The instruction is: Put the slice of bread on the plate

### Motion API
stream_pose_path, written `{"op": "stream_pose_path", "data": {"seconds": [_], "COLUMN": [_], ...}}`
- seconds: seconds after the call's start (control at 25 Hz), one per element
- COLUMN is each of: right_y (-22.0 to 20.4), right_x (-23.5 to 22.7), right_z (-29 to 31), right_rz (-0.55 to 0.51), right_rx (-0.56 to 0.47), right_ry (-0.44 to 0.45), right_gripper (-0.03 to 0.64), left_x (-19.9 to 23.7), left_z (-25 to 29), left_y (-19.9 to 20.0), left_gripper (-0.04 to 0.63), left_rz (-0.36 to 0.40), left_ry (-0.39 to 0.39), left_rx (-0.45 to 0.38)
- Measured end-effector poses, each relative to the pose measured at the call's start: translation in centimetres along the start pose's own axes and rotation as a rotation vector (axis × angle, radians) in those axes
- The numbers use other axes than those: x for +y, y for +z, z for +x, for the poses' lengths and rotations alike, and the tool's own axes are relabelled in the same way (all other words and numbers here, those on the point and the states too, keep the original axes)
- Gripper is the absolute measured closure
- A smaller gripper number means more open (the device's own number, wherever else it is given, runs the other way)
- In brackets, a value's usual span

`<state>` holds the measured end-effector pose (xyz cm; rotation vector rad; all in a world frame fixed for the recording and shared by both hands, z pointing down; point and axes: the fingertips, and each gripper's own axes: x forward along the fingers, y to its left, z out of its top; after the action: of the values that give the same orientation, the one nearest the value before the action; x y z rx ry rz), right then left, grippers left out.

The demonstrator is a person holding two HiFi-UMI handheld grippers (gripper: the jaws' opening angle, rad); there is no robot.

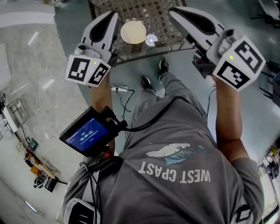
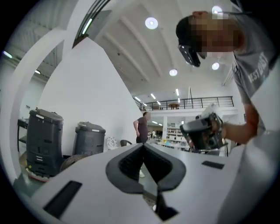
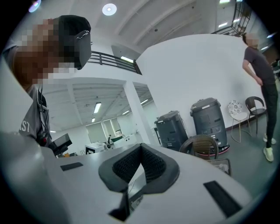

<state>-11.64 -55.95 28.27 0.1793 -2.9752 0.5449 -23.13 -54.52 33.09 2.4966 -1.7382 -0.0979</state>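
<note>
The left gripper and the right gripper are both raised level in front of the person, each with its marker cube towards the camera. In the left gripper view the fingers are pressed together with nothing between them. The right gripper view shows its fingers together and empty as well.

Far below, a round cream plate lies near the near edge of a lattice-patterned bench. In the head view it shows between the two grippers' tips and well apart from both. Whether the slice of bread lies on it cannot be made out.

The person's grey T-shirt reads "WEST COAST", upside down in the head view, beside a feather print. A cabled handheld device at the waist has a blue screen with digits too small to read.
</note>
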Motion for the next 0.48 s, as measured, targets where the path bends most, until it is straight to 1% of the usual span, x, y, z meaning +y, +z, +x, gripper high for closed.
{"op": "stream_pose_path", "data": {"seconds": [0.08, 0.2, 0.28, 0.4, 0.48], "right_y": [2.3, 5.3, 5.5, 5.5, 6.3], "right_x": [1.2, 1.9, 2.3, 5.2, 6.9], "right_z": [-0.1, -0.2, -0.6, -0.7, -0.5], "right_rz": [-0.020, -0.038, -0.043, -0.065, -0.087], "right_rx": [-0.019, -0.044, -0.058, -0.070, -0.076], "right_ry": [-0.004, -0.006, -0.005, -0.007, -0.009], "right_gripper": [0.612, 0.612, 0.612, 0.612, 0.612], "left_x": [-0.3, -0.5, -1.1, -2.2, -2.5], "left_z": [-1.1, -1.8, -2.4, -5.4, -7.0], "left_y": [4.6, 9.8, 11.2, 13.1, 14.7], "left_gripper": [0.589, 0.589, 0.589, 0.589, 0.589], "left_rz": [-0.027, -0.013, 0.012, 0.046, 0.064], "left_ry": [-0.014, -0.026, -0.035, -0.047, -0.053], "left_rx": [-0.068, -0.126, -0.146, -0.166, -0.181]}}
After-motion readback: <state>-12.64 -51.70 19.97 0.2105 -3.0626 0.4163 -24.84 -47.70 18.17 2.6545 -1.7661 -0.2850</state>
